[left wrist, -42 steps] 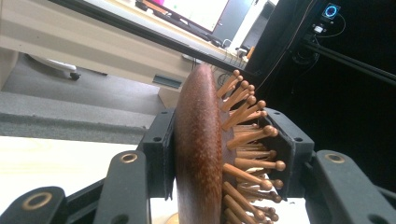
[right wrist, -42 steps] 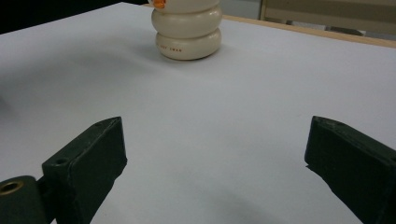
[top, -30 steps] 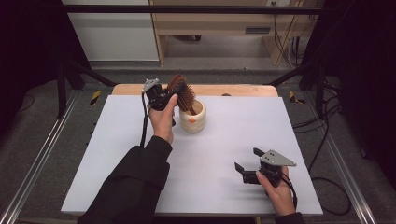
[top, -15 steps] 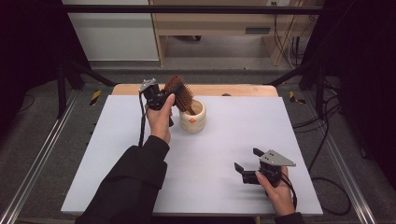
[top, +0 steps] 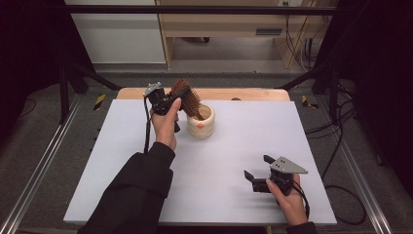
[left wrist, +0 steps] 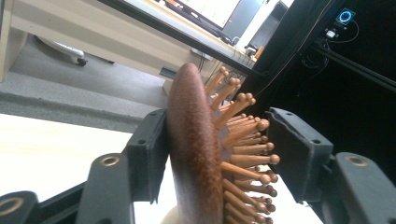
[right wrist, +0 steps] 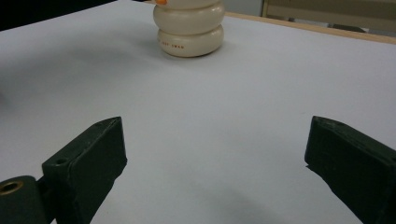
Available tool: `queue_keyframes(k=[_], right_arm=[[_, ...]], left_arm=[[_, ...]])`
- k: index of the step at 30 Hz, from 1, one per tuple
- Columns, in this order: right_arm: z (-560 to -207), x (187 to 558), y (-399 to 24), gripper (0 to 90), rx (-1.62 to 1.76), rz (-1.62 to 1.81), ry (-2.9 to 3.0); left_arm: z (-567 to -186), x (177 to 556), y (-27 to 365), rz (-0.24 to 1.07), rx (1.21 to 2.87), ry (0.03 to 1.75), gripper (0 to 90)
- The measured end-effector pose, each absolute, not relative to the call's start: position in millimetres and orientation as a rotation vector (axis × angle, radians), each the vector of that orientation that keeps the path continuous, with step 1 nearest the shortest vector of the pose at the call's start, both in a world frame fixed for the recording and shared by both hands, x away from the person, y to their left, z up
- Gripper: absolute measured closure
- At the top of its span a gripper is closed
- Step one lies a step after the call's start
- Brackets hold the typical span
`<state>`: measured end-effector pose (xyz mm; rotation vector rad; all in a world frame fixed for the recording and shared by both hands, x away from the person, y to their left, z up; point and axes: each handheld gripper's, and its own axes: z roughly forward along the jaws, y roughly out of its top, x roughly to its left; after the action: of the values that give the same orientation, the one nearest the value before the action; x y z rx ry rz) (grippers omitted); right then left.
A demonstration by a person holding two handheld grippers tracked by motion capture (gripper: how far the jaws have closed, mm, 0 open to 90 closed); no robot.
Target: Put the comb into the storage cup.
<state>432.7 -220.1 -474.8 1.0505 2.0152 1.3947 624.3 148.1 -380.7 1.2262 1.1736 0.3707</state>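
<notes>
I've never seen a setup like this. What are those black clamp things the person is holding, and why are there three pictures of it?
A person sits at a white table and works with a hand-held two-jaw clamp in each hand. One picture comes from a camera overhead; the other two come from small cameras riding on each clamp, looking along its jaws.

The left gripper is at a wooden hairbrush whose handle stands in a cream cup. Its jaws have just been opening: one pad lies against the brush's back, the other stands just off the bristle tips, so the brush seems to be released. The right gripper rests on the table, open, holding nothing.
</notes>
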Motion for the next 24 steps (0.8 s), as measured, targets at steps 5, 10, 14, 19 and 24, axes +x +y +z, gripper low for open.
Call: queue_keyframes(k=[5,10,14,19,24], right_arm=[[-475,433,-220,5.6,1.052,1.392,2.018],[-475,433,-220,5.6,1.051,1.391,2.018],[-474,433,-220,5.6,1.049,1.393,2.019],[-474,432,-220,5.6,1.050,1.394,2.019],[-474,432,-220,5.6,1.051,1.396,2.018]], left_arm=[[-381,622,148,0.385,1.235,1.165,34.7],[-380,620,146,0.422,1.254,1.146,30.7],[-381,618,147,0.426,1.259,1.141,29.0],[-380,616,148,0.444,1.265,1.150,22.2],[-382,614,148,0.444,1.264,1.162,13.1]])
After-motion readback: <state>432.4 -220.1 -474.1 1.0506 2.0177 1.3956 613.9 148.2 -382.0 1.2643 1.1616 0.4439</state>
